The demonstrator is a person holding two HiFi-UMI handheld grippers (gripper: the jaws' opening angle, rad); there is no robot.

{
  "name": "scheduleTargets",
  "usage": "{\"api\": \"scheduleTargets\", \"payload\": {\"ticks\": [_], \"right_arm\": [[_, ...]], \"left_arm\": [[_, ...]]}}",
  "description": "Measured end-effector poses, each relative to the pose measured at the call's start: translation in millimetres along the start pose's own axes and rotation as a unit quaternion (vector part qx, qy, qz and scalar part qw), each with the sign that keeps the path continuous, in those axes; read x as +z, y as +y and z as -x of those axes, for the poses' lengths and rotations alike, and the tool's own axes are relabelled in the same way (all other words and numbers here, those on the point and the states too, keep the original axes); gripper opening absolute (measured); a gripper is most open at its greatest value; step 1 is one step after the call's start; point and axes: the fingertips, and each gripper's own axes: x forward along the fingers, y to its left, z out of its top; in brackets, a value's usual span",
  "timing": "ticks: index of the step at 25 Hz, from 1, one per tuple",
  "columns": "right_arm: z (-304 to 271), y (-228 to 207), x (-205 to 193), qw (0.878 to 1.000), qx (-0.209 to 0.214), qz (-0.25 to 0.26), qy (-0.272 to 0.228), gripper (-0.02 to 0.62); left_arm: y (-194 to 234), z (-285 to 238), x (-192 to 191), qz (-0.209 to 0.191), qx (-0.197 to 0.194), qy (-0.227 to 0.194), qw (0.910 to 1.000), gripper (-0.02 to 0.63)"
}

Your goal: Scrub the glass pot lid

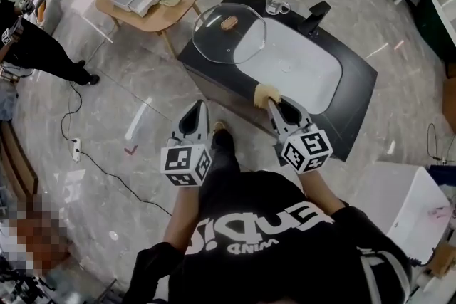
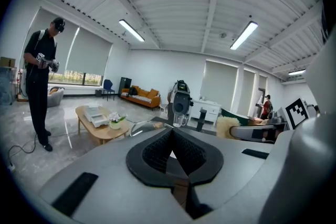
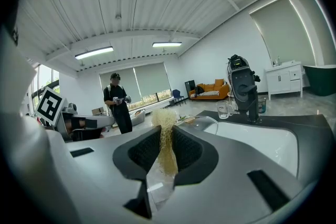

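The glass pot lid (image 1: 229, 32), with a brown knob, lies across the far left corner of the black counter (image 1: 356, 92), overlapping the white sink basin (image 1: 303, 71). My right gripper (image 1: 274, 105) hovers at the basin's near edge, shut on a tan fibrous scrubber (image 1: 266, 93). The right gripper view shows the scrubber (image 3: 166, 139) pinched between the jaws, with the lid (image 3: 202, 122) beyond. My left gripper (image 1: 197, 110) is shut and empty, held in front of the counter, left of the right one. In the left gripper view the lid (image 2: 142, 126) lies ahead.
A black faucet (image 1: 313, 16) and a glass cup (image 1: 274, 7) stand at the counter's far edge. A wooden coffee table (image 1: 142, 7) sits beyond on the left. A person (image 1: 35, 50) stands at the far left. Cables run over the floor. A white box (image 1: 402, 203) is at the right.
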Motion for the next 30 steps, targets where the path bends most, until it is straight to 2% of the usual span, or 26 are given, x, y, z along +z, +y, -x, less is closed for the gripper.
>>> {"api": "scheduleTargets", "payload": {"ticks": [6,10,15,22,26,30], "right_arm": [[-55,-10,23,1.0,-0.021,0.001,0.004,0.058],[-87,-17,39,0.999,-0.037,-0.002,0.001,0.058],[-121,-27,51,0.998,-0.064,-0.008,-0.002,0.058],[-136,-50,64,0.993,-0.116,-0.022,-0.012,0.058],[-143,-66,64,0.991,-0.131,-0.029,-0.01,0.058],[-146,-79,70,0.989,-0.14,-0.032,-0.015,0.058]], "left_arm": [[31,-56,19,0.007,-0.04,0.019,0.999,0.014],[48,-91,36,-0.017,-0.065,0.027,0.9974,0.014],[69,-130,58,-0.014,-0.098,0.018,0.9949,0.014],[82,-179,76,-0.038,-0.124,0.017,0.9914,0.014],[83,-200,79,-0.034,-0.129,0.016,0.991,0.014],[76,-216,83,-0.028,-0.15,0.02,0.988,0.015]]}}
